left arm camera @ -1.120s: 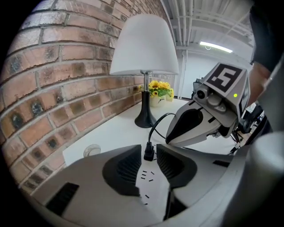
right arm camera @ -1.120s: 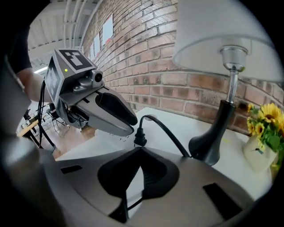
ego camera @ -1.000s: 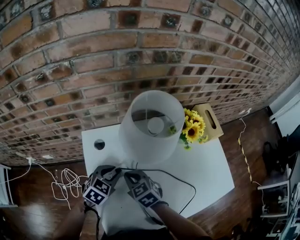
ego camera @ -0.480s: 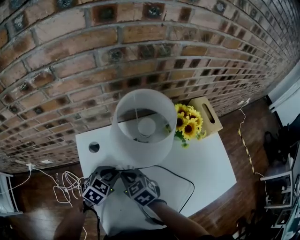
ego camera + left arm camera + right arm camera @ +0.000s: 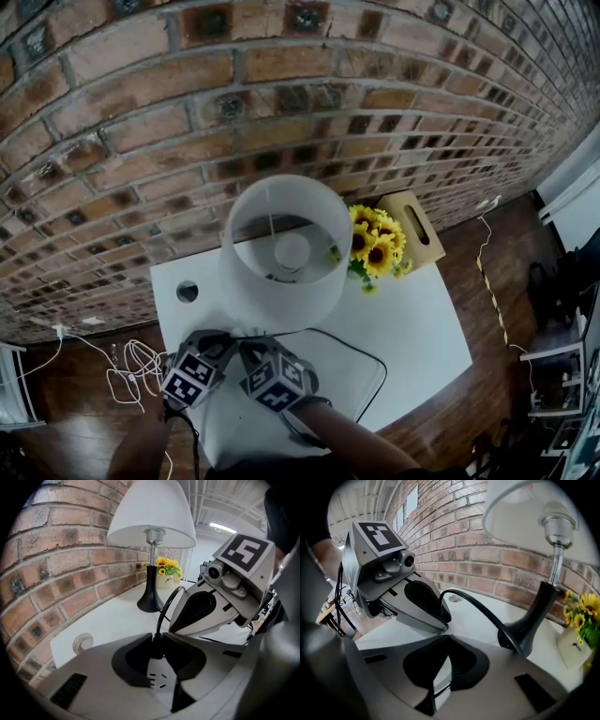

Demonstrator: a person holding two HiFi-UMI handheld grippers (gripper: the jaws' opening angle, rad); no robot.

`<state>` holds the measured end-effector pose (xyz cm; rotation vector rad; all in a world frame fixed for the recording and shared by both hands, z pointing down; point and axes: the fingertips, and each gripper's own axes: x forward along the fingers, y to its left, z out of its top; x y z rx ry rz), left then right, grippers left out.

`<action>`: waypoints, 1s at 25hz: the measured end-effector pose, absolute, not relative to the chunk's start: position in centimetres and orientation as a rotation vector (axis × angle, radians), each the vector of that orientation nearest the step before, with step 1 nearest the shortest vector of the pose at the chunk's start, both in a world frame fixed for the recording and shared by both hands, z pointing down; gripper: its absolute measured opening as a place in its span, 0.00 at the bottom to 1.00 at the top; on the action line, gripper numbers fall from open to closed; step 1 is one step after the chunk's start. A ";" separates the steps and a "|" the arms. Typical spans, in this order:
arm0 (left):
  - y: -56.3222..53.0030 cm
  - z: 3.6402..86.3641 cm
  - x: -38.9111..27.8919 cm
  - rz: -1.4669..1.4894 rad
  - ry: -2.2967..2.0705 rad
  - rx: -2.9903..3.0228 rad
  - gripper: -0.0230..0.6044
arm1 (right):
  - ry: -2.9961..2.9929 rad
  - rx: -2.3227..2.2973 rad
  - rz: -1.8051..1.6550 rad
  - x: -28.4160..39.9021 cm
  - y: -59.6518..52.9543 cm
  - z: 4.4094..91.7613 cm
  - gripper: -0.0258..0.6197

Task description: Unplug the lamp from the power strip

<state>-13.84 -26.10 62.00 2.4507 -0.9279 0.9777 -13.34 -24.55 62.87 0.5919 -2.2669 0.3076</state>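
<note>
Showing a black-and-white square marker (image 5: pixel 247 550) on its cube, my right gripper (image 5: pixel 445 638) sits just beside my left gripper (image 5: pixel 157 641) at the near edge of the white desk (image 5: pixel 412 328). The fingers (image 5: pixel 131 660) of my left gripper have just been closing, and they clench the black plug (image 5: pixel 157 649) from both sides. The plug stands on the white power strip (image 5: pixel 159 679), directly between these fingers. Its black cord (image 5: pixel 166 604) rises and bends away to the lamp (image 5: pixel 281 248), which stands further back near the brick wall (image 5: pixel 281 94). My right gripper's fingers touch each other at the tips, and a part of the white strip shows below them.
</note>
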 end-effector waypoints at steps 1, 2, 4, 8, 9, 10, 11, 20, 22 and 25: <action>-26.1 62.0 -13.9 0.972 -0.934 2.448 0.18 | -2.261 0.587 0.304 -13.4 -24.5 62.9 0.05; -26.0 61.9 -13.9 0.962 -0.941 2.445 0.18 | -2.257 0.581 0.296 -13.4 -24.5 62.9 0.05; -25.8 61.8 -14.0 0.943 -0.955 2.446 0.18 | -2.249 0.576 0.273 -13.5 -24.4 62.8 0.05; -25.8 61.6 -13.9 0.922 -0.962 2.450 0.18 | -2.236 0.578 0.262 -13.4 -24.5 62.9 0.05; -25.7 61.6 -13.9 0.919 -0.960 2.449 0.18 | -2.232 0.575 0.260 -13.4 -24.4 62.9 0.05; -25.7 61.5 -13.9 0.915 -0.958 2.447 0.18 | -2.227 0.571 0.258 -13.4 -24.3 62.9 0.05; -25.7 61.4 -13.9 0.909 -0.958 2.444 0.18 | -2.223 0.567 0.258 -13.3 -24.2 63.0 0.05; -25.8 61.2 -13.9 0.889 -0.986 2.442 0.17 | -2.201 0.571 0.370 -13.4 -24.5 62.9 0.04; -25.7 61.3 -13.9 0.914 -0.976 2.462 0.17 | -2.199 0.576 0.375 -13.4 -24.5 62.9 0.04; -25.4 61.8 -13.8 1.013 -0.960 2.510 0.17 | -2.208 0.590 0.401 -13.3 -24.5 62.9 0.05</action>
